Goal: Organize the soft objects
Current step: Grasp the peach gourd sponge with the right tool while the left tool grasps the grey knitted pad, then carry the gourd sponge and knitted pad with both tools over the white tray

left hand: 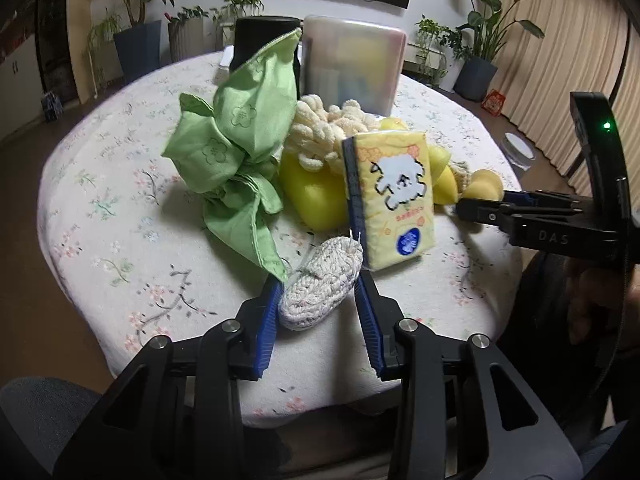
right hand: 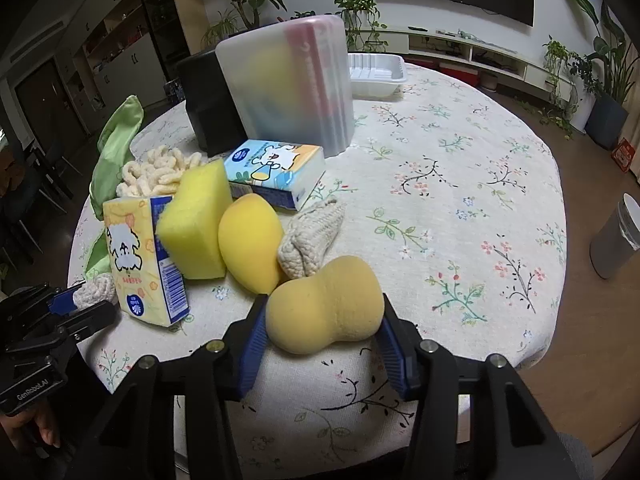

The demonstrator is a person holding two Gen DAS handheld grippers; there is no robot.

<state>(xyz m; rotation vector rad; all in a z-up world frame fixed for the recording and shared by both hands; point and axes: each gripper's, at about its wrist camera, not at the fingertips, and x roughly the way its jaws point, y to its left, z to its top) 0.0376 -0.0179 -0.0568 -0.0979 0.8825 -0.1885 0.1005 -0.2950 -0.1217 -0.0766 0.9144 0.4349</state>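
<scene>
My left gripper (left hand: pixel 318 280) has its blue pads on both sides of a small white knitted oval (left hand: pixel 320 282) on the floral tablecloth (left hand: pixel 120 216). My right gripper (right hand: pixel 322 306) has its pads against a tan gourd-shaped sponge (right hand: pixel 324 308). Behind them lie a yellow tissue pack (left hand: pixel 394 196) standing upright, a green cloth (left hand: pixel 236 140), a cream chenille piece (left hand: pixel 320 128), a yellow block sponge (right hand: pixel 196 224), a yellow teardrop sponge (right hand: pixel 250 242), a beige knitted piece (right hand: pixel 310 236) and a blue-white tissue pack (right hand: pixel 276 172).
A frosted translucent bin (right hand: pixel 288 84) and a black container (right hand: pixel 208 100) stand at the back of the round table. A white plastic tray (right hand: pixel 376 74) lies behind them. A grey bin (right hand: pixel 616 236) stands on the floor at the right. Potted plants line the wall.
</scene>
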